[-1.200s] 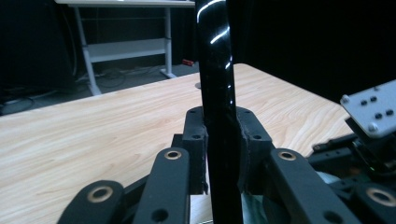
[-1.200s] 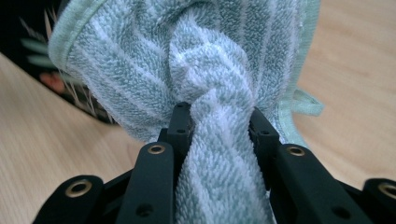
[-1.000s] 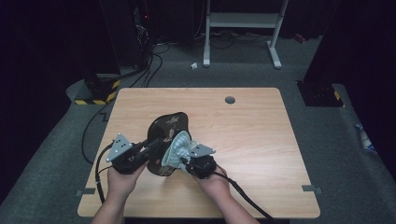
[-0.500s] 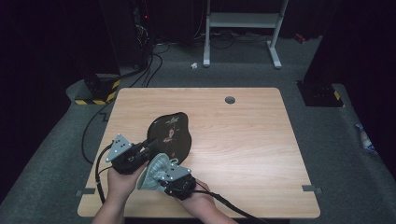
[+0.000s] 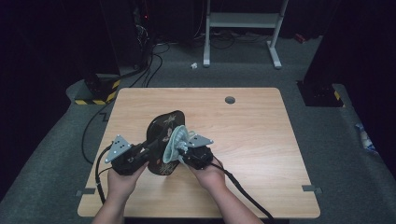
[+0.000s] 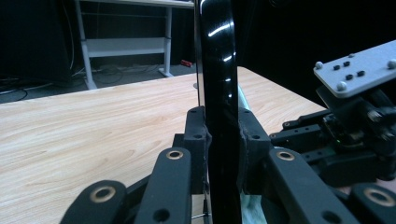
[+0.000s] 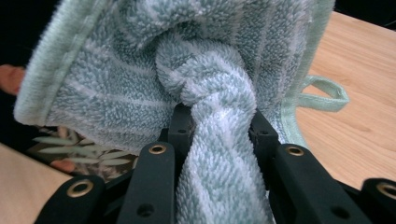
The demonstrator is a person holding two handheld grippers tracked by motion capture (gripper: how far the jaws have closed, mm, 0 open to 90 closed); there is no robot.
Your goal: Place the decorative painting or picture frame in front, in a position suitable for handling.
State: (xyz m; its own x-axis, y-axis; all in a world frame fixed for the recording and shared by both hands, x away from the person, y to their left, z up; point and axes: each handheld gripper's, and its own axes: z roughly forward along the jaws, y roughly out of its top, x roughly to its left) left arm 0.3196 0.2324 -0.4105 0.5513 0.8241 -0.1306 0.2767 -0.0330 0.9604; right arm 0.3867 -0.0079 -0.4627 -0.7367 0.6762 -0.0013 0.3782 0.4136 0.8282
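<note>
Near the table's (image 5: 261, 140) front edge, the left gripper (image 5: 140, 156) clamps the black tray (image 5: 163, 140) on edge, long axis running near to far; the right gripper (image 5: 183, 156), gripping the towel (image 5: 175, 142), presses against the tray's right face

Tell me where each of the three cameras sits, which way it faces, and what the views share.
High view: above the person's side, looking forward and down at the pale wooden table; both forearms, left tool and right tool show.
Left gripper view: on the left tool, looking along its jaws clamped on the glossy black oval tray, held on edge.
Right gripper view: on the right tool, facing the pale green terry cloth it grips.
Shared: tray, cloth, table.
</note>
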